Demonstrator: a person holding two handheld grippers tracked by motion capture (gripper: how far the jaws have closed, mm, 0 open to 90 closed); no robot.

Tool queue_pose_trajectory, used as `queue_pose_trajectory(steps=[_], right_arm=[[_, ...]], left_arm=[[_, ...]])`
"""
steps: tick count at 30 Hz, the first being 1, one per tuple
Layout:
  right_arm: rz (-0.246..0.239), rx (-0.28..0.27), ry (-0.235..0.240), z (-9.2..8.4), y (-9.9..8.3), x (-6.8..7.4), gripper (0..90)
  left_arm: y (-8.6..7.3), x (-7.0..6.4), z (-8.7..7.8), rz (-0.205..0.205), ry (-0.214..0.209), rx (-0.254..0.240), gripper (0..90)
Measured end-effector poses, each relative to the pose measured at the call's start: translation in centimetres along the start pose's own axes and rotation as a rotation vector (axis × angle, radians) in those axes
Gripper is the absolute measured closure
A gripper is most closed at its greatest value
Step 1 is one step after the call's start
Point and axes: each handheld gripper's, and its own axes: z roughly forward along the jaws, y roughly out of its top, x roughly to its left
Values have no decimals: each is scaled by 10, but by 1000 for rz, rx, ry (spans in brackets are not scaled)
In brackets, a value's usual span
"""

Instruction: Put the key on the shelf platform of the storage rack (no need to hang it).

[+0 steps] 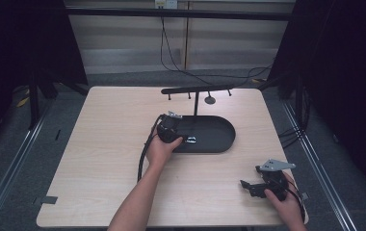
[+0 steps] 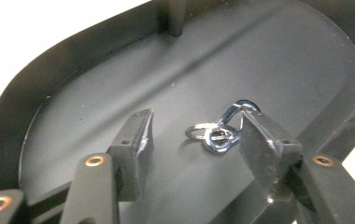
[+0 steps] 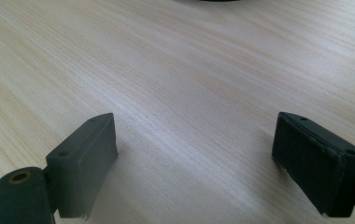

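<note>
The left gripper (image 2: 194, 135) stands over the near-left end of the black oval tray (image 1: 227, 132), jaws part open with a clear gap. A small metal clip with 2 rings (image 2: 220, 133) lies flat on the tray floor between the jaws, close against the right-hand jaw; whether it touches that pad cannot be told, and the other pad stands clear, so nothing is gripped. Judged from this, the step in hand is either a pick or a release of the clip at the tray. A pick would call for centring the jaws on the clip before closing. The right gripper (image 1: 254, 187) rests wide open and empty on the wooden table (image 1: 109, 144), well apart. A T-shaped hanger stand (image 1: 196, 91) rises from the tray's far side, clear of the jaws.
</note>
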Motion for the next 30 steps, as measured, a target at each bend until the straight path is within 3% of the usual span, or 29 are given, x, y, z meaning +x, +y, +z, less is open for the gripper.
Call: queue_pose_trajectory(steps=[16,23,30], right_arm=[[1,1,0,0,0,0,135],[1,1,0,0,0,0,134],[3,1,1,0,0,0,134]], left_arm=[[-9,9,-17,-8,-10,14,361],[-16,18,-27,-26,-12,2,350],[-24,26,-40,-15,-21,6,348]])
